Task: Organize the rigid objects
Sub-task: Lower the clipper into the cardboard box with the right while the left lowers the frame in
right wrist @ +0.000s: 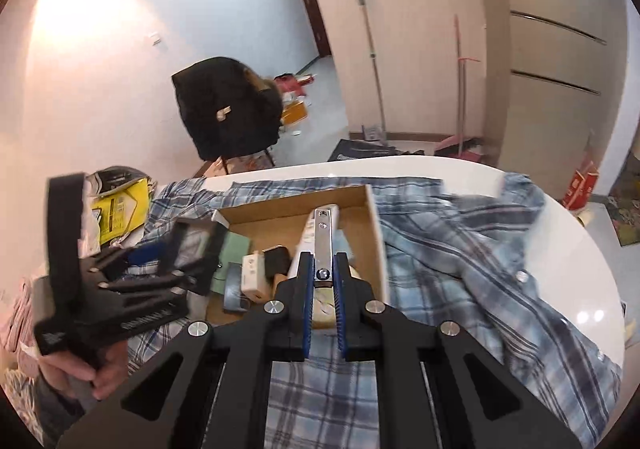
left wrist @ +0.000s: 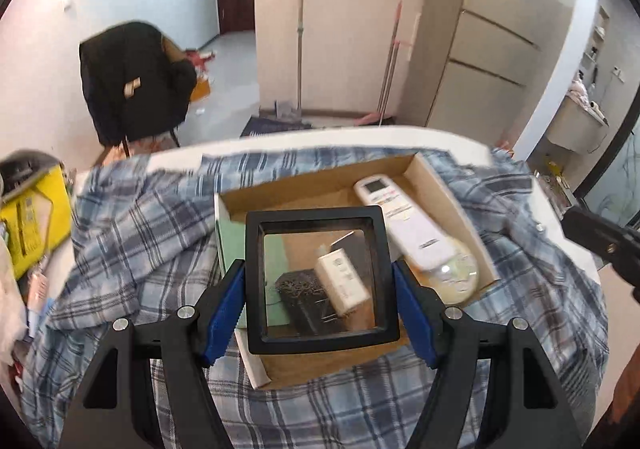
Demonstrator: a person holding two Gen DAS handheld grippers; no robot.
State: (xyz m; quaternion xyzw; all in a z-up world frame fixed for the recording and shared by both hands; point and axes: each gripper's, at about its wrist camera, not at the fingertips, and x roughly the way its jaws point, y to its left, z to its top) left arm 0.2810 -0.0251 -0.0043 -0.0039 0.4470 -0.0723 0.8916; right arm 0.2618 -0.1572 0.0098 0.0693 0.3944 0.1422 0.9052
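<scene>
gripping a black square frame [left wrist: 322,279] by its two sides, the left gripper [left wrist: 320,309] holds it above the cardboard box [left wrist: 444,185], where a white remote [left wrist: 404,225] lies. from the right wrist, the right gripper [right wrist: 322,303] pinches a flat metal strip [right wrist: 322,245] over that same box [right wrist: 376,225].

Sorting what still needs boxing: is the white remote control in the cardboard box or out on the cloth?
In the box. The white remote control lies flat on the floor of the cardboard box, along its right wall.
</scene>
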